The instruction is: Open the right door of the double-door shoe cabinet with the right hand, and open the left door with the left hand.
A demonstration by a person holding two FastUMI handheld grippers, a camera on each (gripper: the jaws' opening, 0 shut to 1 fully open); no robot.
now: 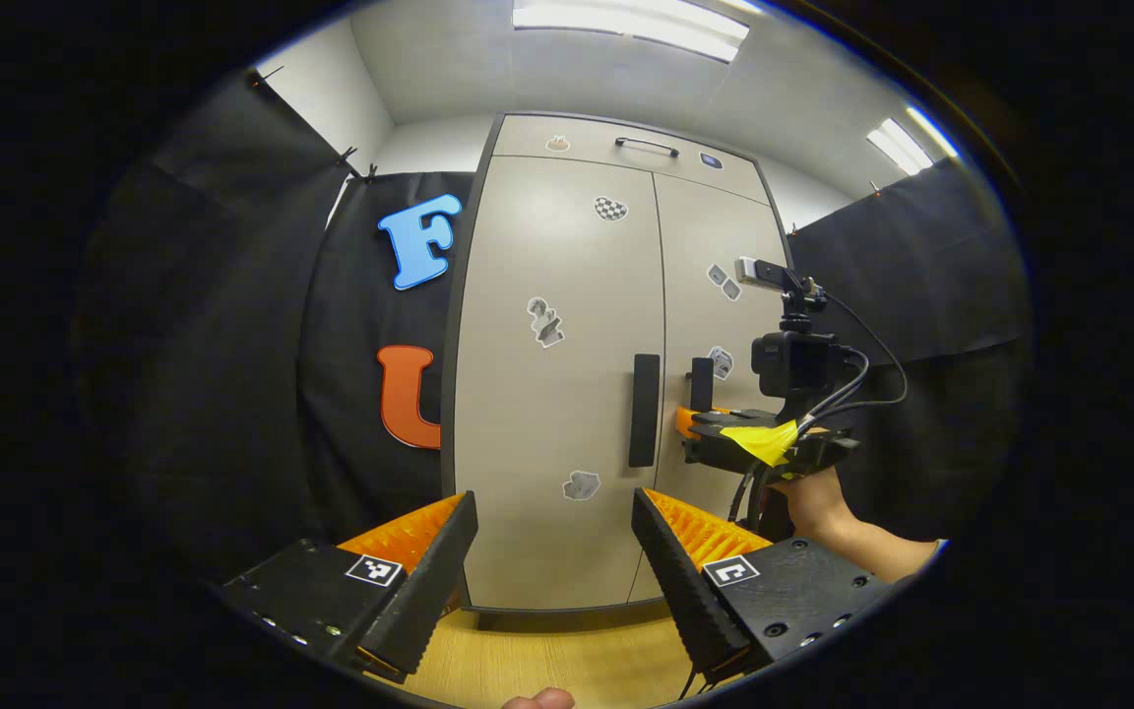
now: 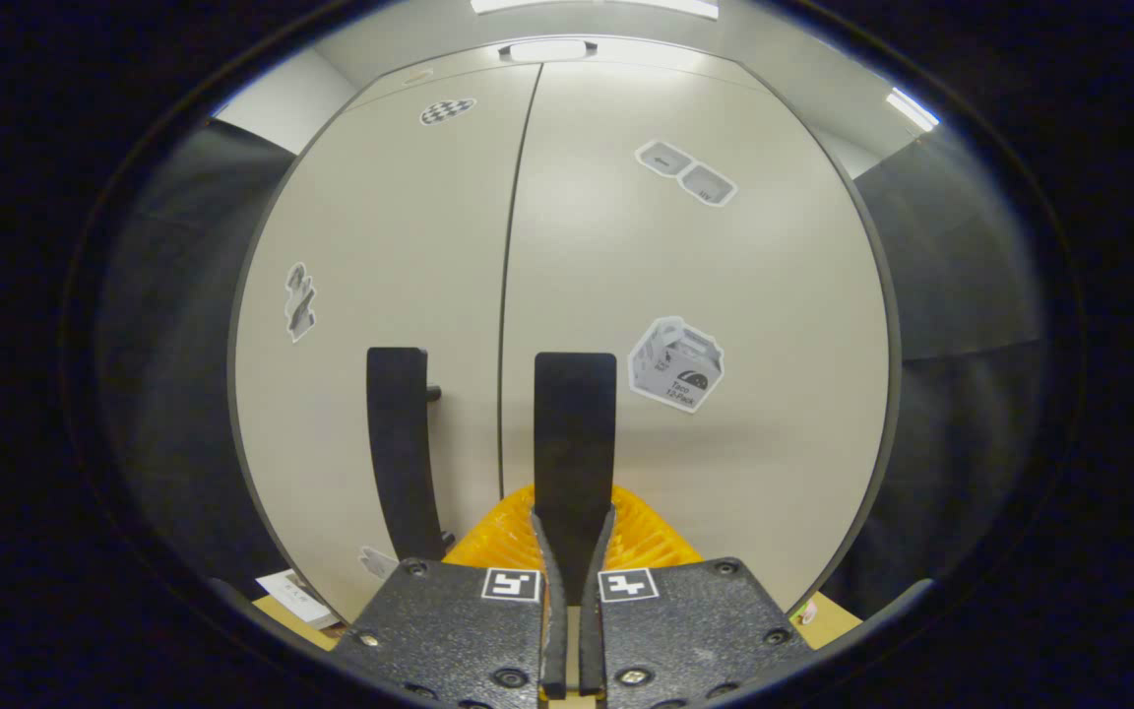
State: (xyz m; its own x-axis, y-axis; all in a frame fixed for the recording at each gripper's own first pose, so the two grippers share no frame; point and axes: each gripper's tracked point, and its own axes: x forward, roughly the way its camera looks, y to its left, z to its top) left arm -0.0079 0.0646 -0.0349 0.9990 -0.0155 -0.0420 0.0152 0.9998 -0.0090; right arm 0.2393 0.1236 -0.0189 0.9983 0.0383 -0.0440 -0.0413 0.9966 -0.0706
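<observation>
- Straight ahead in both views: shoe cabinet (image 1: 567,394), both doors flush and closed.
- Right gripper (image 2: 572,551): fingers pinched on right door handle (image 2: 575,443), near its lower end.
- Left door handle (image 2: 400,443) just beside it, across the door seam.
- Left gripper (image 1: 555,537): jaws spread wide, holding nothing, back from left door (image 1: 552,414).
- Person's hand (image 1: 813,502) holds the right gripper.

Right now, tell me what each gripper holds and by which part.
The right gripper is shut on the right door handle, gripping its lower end. The left gripper is open, holding nothing, short of the left door handle.
</observation>
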